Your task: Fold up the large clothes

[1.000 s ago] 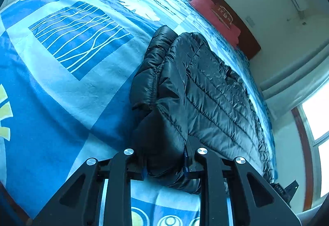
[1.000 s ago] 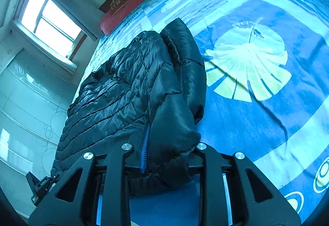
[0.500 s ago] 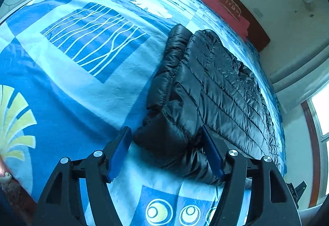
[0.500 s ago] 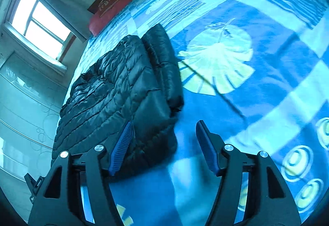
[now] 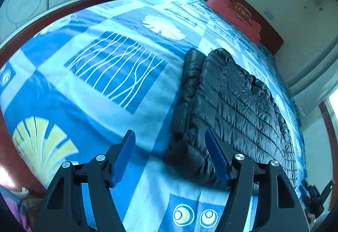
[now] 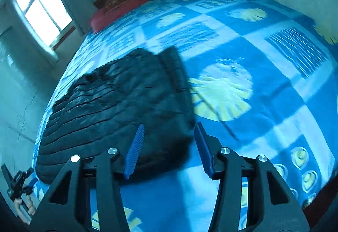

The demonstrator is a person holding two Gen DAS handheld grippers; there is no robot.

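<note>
Left wrist view: the left hand-held gripper (image 5: pixel 170 152), clamped on the hem a second ago, now stands with jaws apart and empty, drawn back above the bedspread (image 5: pixel 88 92); the black puffer jacket (image 5: pixel 230 105) lies folded lengthwise just ahead and right of its fingertips. Right wrist view (motion-blurred): the right hand-held gripper (image 6: pixel 169 144) is likewise spread and empty, the puffer jacket (image 6: pixel 118 105) ahead and left of it. Both releases suggest one fold is finished; a further crosswise fold probably remains.
</note>
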